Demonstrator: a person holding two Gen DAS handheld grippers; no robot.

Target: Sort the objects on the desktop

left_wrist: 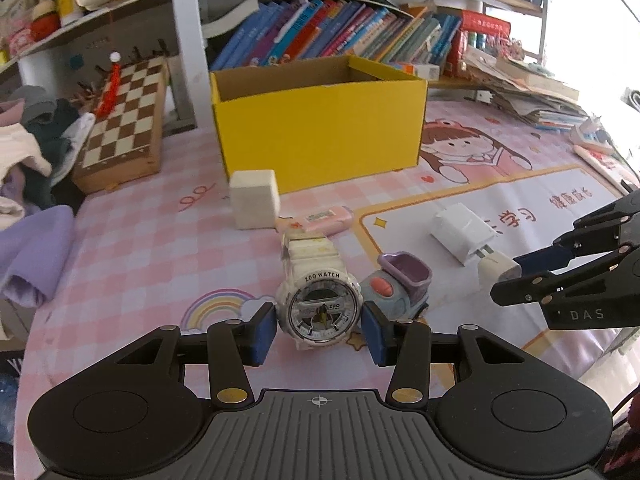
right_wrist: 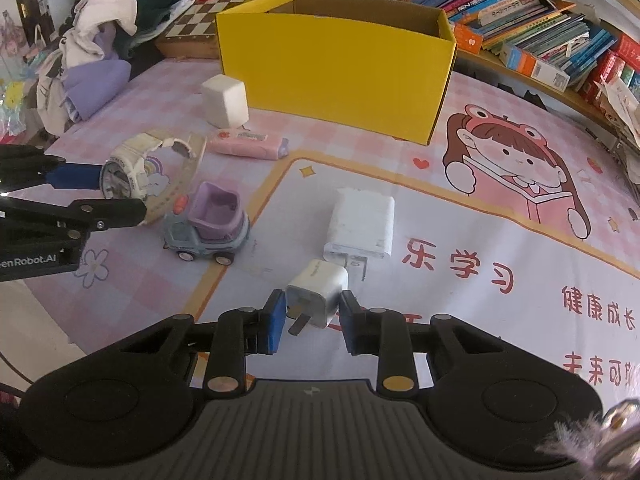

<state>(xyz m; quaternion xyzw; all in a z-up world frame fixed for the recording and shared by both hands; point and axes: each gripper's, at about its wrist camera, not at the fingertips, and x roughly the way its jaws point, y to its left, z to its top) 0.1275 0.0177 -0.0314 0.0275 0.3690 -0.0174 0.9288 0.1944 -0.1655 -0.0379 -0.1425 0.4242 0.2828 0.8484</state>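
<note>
My left gripper is open, its blue pads on either side of a white ZOO watch that lies on the desk mat; a gap shows on both sides. It also shows in the right wrist view. My right gripper has its pads against a small white plug adapter, which is tilted with its prongs toward the camera. A larger white charger lies just beyond it. A purple and grey toy car, a pink eraser and a white block lie before the open yellow box.
A chessboard and a pile of clothes sit at the left. Books fill the shelf behind the box, and stacked papers lie at the right. The pink mat covers the desk.
</note>
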